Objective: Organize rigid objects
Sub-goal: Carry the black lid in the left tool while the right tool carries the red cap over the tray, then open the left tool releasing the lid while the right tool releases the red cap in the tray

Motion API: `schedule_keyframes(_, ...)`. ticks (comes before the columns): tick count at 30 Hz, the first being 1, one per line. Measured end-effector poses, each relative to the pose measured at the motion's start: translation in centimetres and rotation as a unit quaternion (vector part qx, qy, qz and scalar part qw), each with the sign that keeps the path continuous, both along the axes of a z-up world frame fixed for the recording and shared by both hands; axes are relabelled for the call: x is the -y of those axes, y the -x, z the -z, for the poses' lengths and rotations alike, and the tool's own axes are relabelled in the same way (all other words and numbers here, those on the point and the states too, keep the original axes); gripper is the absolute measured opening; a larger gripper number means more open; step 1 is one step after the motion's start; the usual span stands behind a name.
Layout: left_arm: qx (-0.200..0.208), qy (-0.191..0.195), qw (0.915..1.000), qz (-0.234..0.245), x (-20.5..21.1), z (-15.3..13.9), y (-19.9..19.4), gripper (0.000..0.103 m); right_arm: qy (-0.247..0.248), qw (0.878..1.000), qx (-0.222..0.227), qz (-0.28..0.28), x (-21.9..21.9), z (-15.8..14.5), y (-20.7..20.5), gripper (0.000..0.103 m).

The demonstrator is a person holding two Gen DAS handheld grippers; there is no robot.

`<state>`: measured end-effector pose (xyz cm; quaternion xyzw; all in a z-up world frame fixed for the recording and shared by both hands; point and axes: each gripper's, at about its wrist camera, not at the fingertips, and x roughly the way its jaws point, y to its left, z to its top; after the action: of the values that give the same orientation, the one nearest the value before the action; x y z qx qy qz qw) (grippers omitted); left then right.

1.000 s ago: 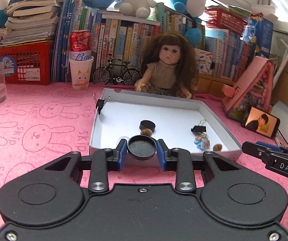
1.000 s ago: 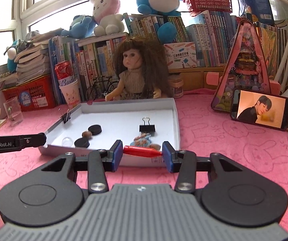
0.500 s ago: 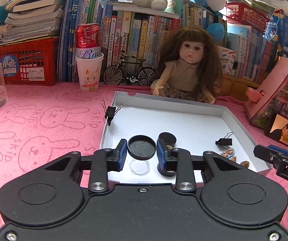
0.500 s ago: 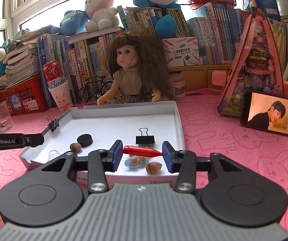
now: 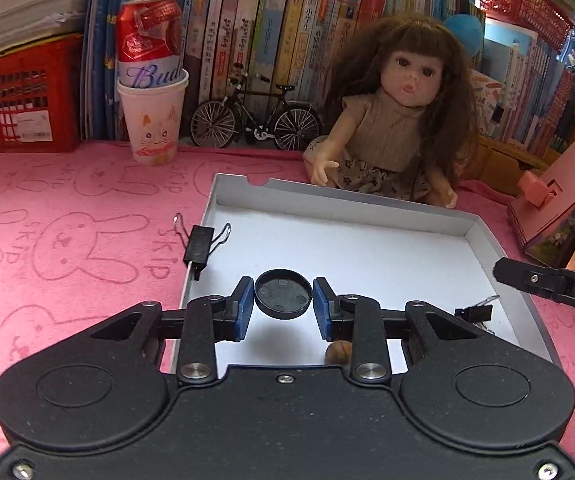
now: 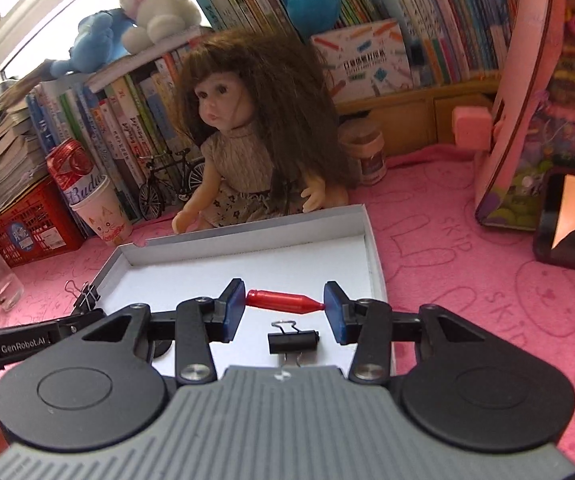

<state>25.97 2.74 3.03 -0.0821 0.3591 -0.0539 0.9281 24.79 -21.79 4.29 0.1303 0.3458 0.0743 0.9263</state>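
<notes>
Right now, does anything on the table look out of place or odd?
Yes: a dented red can is stuffed into a paper cup and leans sideways. A black binder clip is clamped on the white tray wall, unlike the loose clip lying inside.

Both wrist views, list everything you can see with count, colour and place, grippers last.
Shallow cardboard tray: one, white, on the pink cloth.
Round plastic cap: one, black, between the left gripper's pads over the tray.
Small bottle-shaped piece: one, red, held end to end by the right gripper over the tray.
Binder clips: two, black; one on the tray's left wall, one on the tray floor.
Brown nut: one, on the tray floor.
Long-haired doll: one, brown-haired, behind the tray.
Model bicycle: one, black, by the books.
Left gripper: shut on the cap.
Right gripper: shut on the red piece.
</notes>
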Motion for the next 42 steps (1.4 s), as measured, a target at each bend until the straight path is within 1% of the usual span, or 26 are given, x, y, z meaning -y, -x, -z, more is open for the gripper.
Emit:
schedule_keyframes(2,-0.007,-0.001,1.0,0.0,0.3,0.3,-0.8,0.03,0.004,1.0,-0.012,0.001,-0.2,0.4,-0.9,0.048)
schedule_keyframes(5,-0.013,-0.015,0.9998,0.001,0.8,0.8,-1.6,0.03,0.015,0.999,-0.031,-0.004,-0.6,1.3,-1.8,0.048)
schedule_keyframes(8,-0.018,-0.02,0.9996,-0.001,1.1,1.3,-2.1,0.03,0.023,0.999,-0.044,-0.009,-0.9,2.0,-2.3,0.048)
schedule_keyframes(12,-0.021,-0.026,0.9994,0.002,1.4,2.0,-2.4,0.03,0.026,0.998,-0.05,-0.01,-1.0,2.6,-2.5,0.048)
schedule_keyframes(17,-0.016,-0.034,0.9993,0.002,1.9,2.2,-2.4,0.03,0.033,0.998,-0.05,-0.01,-1.1,2.8,-2.7,0.048)
schedule_keyframes(20,-0.013,-0.037,0.9992,0.002,2.0,1.9,-2.1,0.031,0.025,0.999,-0.033,-0.004,-0.8,2.2,-2.0,0.057)
schedule_keyframes(21,-0.006,-0.038,0.9993,0.002,2.0,1.6,-1.8,0.032,0.02,1.0,-0.024,-0.006,-0.7,2.0,-1.7,0.066)
schedule_keyframes(22,0.0,-0.038,0.9993,0.004,1.9,1.4,-1.5,0.041,0.016,1.0,-0.018,-0.009,-0.6,1.7,-1.4,0.069)
schedule_keyframes(23,0.009,-0.04,0.9992,0.004,1.9,1.0,-1.1,0.047,0.016,1.0,-0.012,-0.01,-0.5,1.3,-1.1,0.07)
schedule_keyframes(24,0.017,-0.041,0.999,0.004,1.9,0.6,-0.7,0.049,0.016,1.0,-0.006,-0.013,-0.5,1.0,-0.8,0.07)
schedule_keyframes(26,0.028,-0.039,0.9988,0.007,1.9,-0.1,0.2,0.057,0.019,1.0,0.007,-0.021,-0.5,0.2,0.1,0.072)
schedule_keyframes(29,0.041,-0.028,0.9986,0.017,1.8,-1.2,1.8,0.063,0.026,0.998,0.034,-0.042,-0.7,-0.9,2.1,0.078)
schedule_keyframes(31,0.057,-0.023,0.9978,0.022,1.9,-1.9,3.6,0.064,0.032,0.996,0.051,-0.059,-0.9,-1.5,3.6,0.082)
schedule_keyframes(34,0.08,-0.017,0.996,0.037,2.2,-2.5,6.6,0.067,0.045,0.993,0.071,-0.081,-1.1,-2.2,5.8,0.083)
schedule_keyframes(36,0.088,-0.016,0.9947,0.05,2.6,-2.8,8.4,0.067,0.052,0.991,0.081,-0.092,-1.2,-2.6,7.2,0.084)
schedule_keyframes(42,0.099,-0.006,0.9929,0.065,2.8,-3.0,12.8,0.068,0.057,0.986,0.101,-0.118,-1.2,-3.1,10.7,0.087)
